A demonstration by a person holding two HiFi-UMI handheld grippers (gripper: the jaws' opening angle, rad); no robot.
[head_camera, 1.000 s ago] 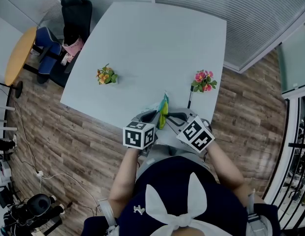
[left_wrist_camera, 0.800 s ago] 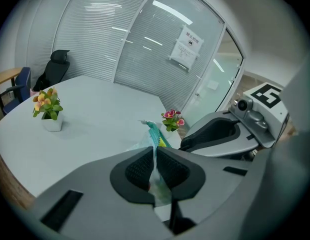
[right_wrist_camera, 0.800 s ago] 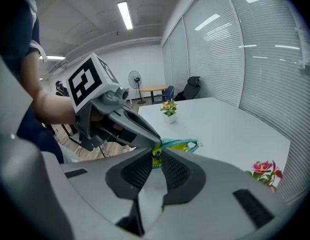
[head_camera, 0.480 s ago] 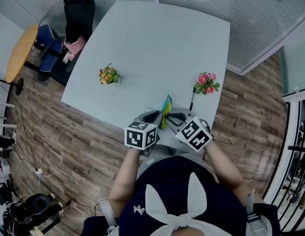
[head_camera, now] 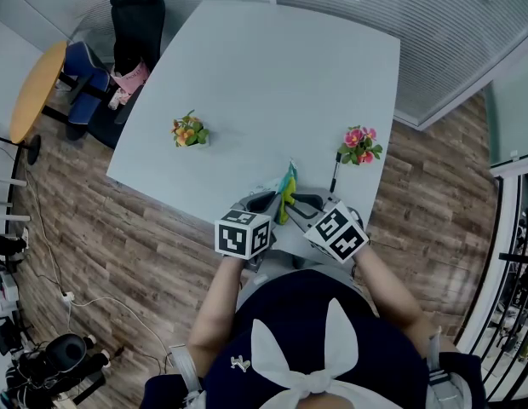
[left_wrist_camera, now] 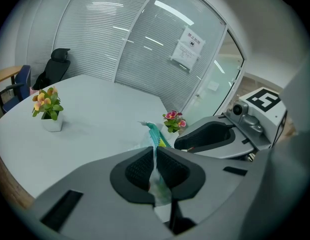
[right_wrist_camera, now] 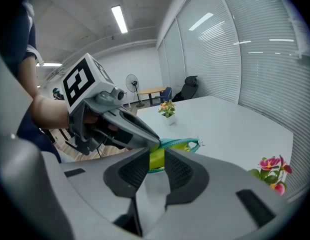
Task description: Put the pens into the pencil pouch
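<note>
— What sort of room is it?
— A large pale grey table with rounded corners stands on a brown wood-plank floor. White slatted blinds run along the glass walls.
— Any other furniture?
— A black office chair at the far corner, beside a blue chair and a round wooden side table. A long ceiling strip light is lit.

I see the pouch, yellow-green with a teal zipper, up on edge at the near edge of the table, pinched in my left gripper. A dark pen lies to its right.
</note>
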